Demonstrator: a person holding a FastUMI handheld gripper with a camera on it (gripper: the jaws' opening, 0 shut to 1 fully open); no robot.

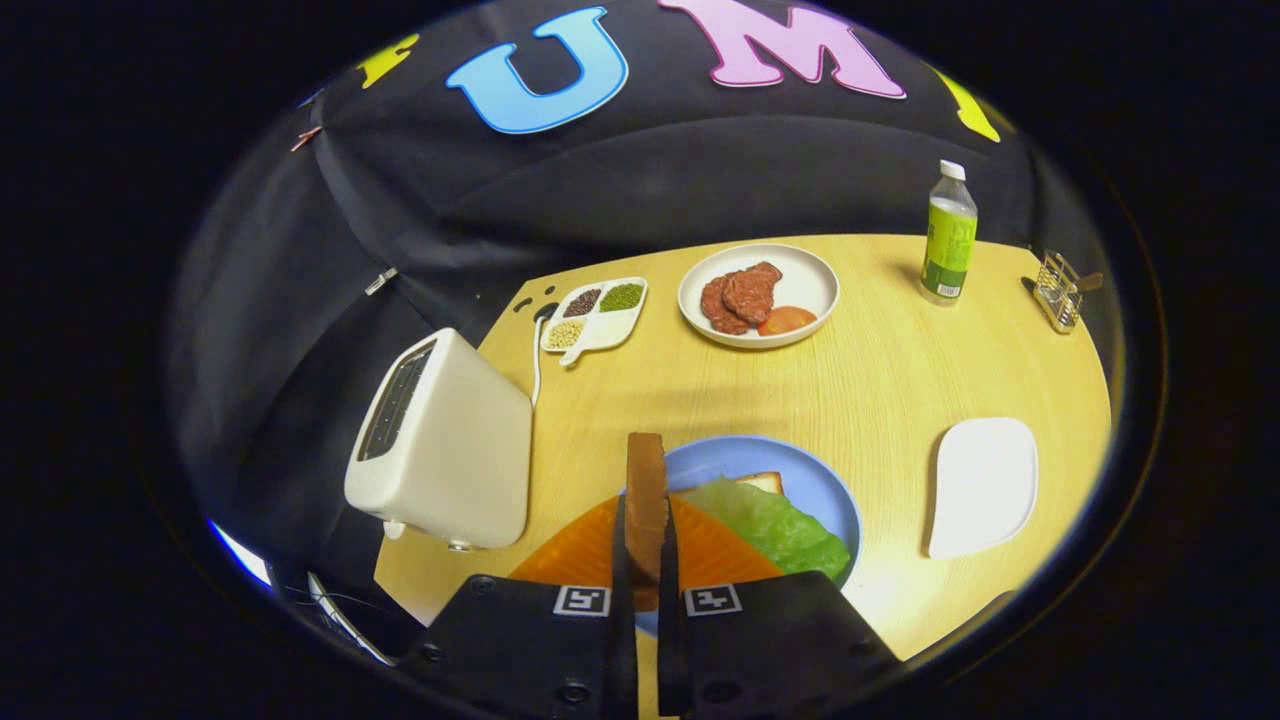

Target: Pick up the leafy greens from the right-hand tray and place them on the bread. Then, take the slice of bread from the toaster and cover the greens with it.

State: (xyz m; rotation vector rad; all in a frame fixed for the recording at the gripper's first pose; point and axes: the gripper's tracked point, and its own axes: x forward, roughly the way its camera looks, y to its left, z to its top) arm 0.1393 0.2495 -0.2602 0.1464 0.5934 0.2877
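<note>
The gripper (645,560), low in the centre of the frame, has both fingers pressed on an upright slice of bread (646,500) seen edge-on; just beyond it a blue plate (800,475) carries leafy greens (775,525) over another bread slice (762,482) whose corner shows at the far side. A white toaster (440,445) stands at the left on the wooden table (850,380); an empty white tray (983,485) lies at the right; further back, upper centre, a white plate (815,285) holds meat (740,295) and a tomato slice (786,319); a divided dish of grains (595,312) sits to its left; a bottle (948,235) stands upper right.
</note>
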